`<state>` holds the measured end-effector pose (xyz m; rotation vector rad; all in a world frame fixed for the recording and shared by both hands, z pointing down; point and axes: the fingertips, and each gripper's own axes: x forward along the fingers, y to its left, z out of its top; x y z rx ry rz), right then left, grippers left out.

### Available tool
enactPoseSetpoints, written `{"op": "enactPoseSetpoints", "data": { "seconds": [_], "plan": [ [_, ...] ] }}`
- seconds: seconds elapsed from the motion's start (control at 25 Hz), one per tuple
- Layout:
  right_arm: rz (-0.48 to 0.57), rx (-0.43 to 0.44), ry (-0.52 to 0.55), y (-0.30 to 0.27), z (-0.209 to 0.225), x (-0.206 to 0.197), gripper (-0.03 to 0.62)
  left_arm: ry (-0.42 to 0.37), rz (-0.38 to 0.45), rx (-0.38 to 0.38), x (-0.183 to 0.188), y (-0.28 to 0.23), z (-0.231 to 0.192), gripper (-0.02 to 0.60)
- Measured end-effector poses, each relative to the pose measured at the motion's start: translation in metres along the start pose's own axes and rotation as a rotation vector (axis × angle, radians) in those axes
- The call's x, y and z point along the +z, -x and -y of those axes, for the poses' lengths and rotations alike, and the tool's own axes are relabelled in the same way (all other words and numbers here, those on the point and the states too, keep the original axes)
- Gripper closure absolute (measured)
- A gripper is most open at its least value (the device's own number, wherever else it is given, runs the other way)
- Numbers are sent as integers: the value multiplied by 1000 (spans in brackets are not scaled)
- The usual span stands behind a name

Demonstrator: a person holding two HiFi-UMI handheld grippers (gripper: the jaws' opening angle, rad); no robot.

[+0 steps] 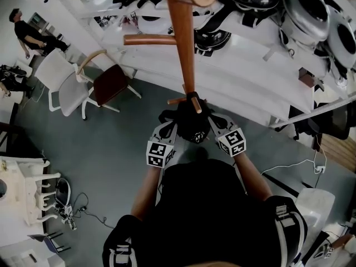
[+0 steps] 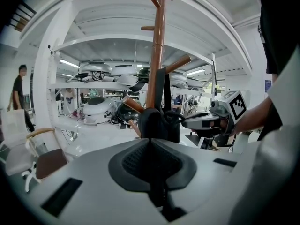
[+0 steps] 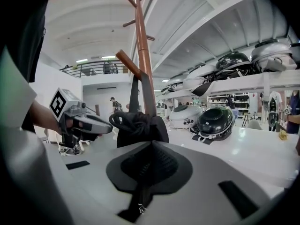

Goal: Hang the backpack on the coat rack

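A black backpack hangs against the pole of the wooden coat rack, just under a low peg. In the left gripper view the backpack has a strap running up to a peg. My left gripper is on the bag's left and my right gripper on its right. Both are shut, and a black strap runs down between the jaws of the left gripper and of the right gripper. Each gripper shows in the other's view, the right gripper and the left gripper.
Long white shelves with dark helmets stand behind the rack. A chair with a brown seat and a white chair are on the grey floor to the left. A person stands far left. A white cable lies at right.
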<state>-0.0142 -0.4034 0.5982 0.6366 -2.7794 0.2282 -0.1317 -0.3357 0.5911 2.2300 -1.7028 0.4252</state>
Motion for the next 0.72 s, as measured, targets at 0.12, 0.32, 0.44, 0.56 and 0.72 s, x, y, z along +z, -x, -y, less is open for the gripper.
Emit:
{"op": "enactPoseSetpoints", "data": {
  "seconds": [0.12,0.32,0.44,0.56,0.72],
  "plan": [
    [-9,7,0,-1,1,-1,582,2,6,1,1,-2,0,552],
    [-21,19,21,-1,-2,2,582,23,36,-33,7,2,5,552],
    [-26,22,23,-3,-5,3,582,19,22,-34,5,5,5,552],
    [-32,32,24,-3,-8,0,582,33,18,-37,1,7,6,552],
    [-41,36,25,2,-9,-4,582,40,20,-44,0,6,12,552]
  ]
}}
